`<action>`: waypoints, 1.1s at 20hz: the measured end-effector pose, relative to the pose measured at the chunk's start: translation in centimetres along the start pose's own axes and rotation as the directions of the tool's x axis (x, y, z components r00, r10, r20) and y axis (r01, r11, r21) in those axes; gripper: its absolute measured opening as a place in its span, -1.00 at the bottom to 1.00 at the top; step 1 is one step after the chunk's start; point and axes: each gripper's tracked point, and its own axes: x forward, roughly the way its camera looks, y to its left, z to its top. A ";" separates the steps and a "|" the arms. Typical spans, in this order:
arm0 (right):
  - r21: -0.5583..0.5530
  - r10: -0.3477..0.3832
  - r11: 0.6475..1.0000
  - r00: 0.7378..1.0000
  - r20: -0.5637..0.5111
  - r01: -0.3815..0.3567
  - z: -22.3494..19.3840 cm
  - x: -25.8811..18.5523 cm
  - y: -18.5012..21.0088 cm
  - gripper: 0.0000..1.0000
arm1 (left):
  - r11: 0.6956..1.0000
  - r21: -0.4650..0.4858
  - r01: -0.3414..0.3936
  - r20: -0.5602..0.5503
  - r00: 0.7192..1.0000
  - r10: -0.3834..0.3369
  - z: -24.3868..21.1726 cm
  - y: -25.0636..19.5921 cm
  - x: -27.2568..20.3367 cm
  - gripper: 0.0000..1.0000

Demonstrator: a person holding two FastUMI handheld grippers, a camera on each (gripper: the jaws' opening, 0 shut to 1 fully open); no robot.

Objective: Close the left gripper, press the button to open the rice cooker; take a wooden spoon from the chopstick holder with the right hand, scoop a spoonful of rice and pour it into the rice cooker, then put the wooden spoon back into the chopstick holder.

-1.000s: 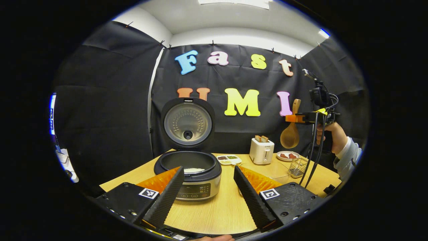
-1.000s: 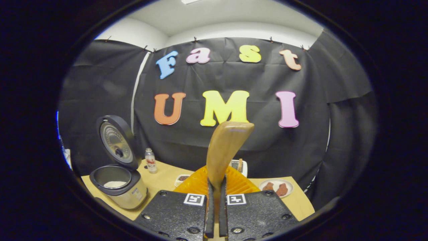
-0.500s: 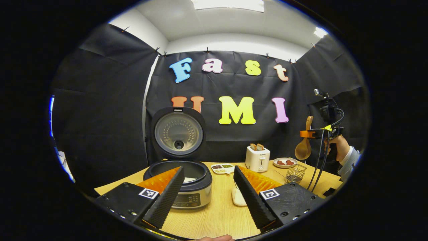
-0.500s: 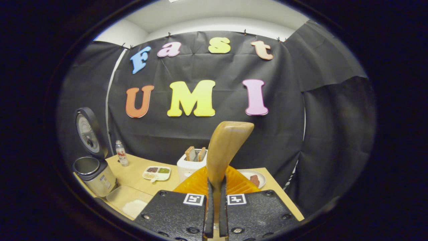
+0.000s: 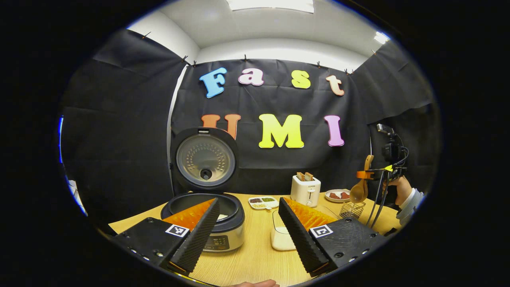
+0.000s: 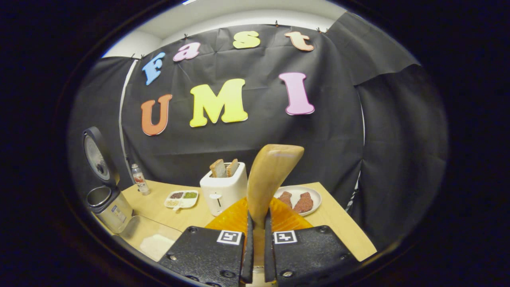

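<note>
Right gripper (image 5: 368, 174) has dropped toward the small wire chopstick holder (image 5: 352, 209), clamped on the long wooden spoon (image 6: 267, 179). Left gripper (image 5: 249, 233) hangs wide open, empty, near the black-rimmed open rice cooker (image 5: 207, 217). Keep the spoon vertical and lower its bowl straight in. Spoon bowl is hidden in the right gripper view.

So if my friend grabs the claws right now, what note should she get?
Left claw: open, holding nothing, near the cooker.
Right claw: shut on the spoon, bowl end hanging just above the wire holder.
Cooker lid is up, with rice in the pot. The rice tray sits beside it.
Done: lid opened; rice apparently poured.
Left: lower the spoon into the holder and let go.
</note>
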 end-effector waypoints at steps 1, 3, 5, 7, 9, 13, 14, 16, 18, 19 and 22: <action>0.011 0.007 1.000 1.000 -0.009 -0.007 -0.4 0.2 0.0 -0.68 | 1.000 -0.006 -0.008 -0.002 1.000 0.008 0.2 0.3 0.2 0.89; 0.031 0.013 0.999 1.000 -0.025 -0.012 -1.2 0.8 -0.1 -0.62 | 0.999 -0.034 0.003 -0.007 1.000 -0.003 0.6 0.2 0.6 0.89; 0.051 0.002 0.999 0.998 -0.063 0.001 -2.2 1.2 -0.6 -0.27 | 0.998 -0.063 0.026 -0.004 1.000 -0.027 1.2 0.1 1.0 0.89; 0.044 -0.060 0.997 0.996 -0.070 0.064 -2.2 1.6 -2.1 0.00 | 0.997 -0.073 0.012 0.000 1.000 -0.012 1.8 1.1 1.4 0.89; 0.017 -0.102 0.995 0.994 -0.040 0.103 -1.4 0.9 -3.1 0.00 | 0.997 -0.079 -0.013 -0.013 1.000 0.012 1.8 2.1 1.9 0.90; 0.005 -0.209 0.978 0.976 0.057 0.209 1.9 -1.6 -5.2 0.69 | 0.996 -0.091 -0.009 -0.015 1.000 0.007 2.8 2.9 3.0 0.89; 0.014 -0.225 0.974 0.971 0.083 0.225 2.9 -2.4 -5.3 0.60 | 0.996 -0.084 -0.014 -0.013 1.000 0.013 3.4 2.9 3.5 0.89; 0.022 -0.229 0.974 0.966 0.117 0.228 4.6 -4.3 -5.0 0.63 | 0.998 -0.063 -0.013 -0.009 1.000 0.013 4.5 3.6 4.2 0.89; 0.011 -0.217 0.976 0.967 0.136 0.217 6.0 -6.1 -4.3 0.77 | 0.998 -0.069 0.007 -0.001 1.000 -0.007 6.2 4.0 5.3 0.89; -0.012 -0.218 0.975 0.965 0.143 0.222 6.7 -7.0 -4.1 0.77 | 0.998 -0.067 0.005 0.008 1.000 -0.004 7.2 4.5 5.8 0.89; -0.007 -0.215 0.976 0.964 0.157 0.219 8.0 -10.0 -3.5 0.69 | 0.999 -0.049 0.016 0.030 0.999 -0.014 10.3 5.3 7.3 0.89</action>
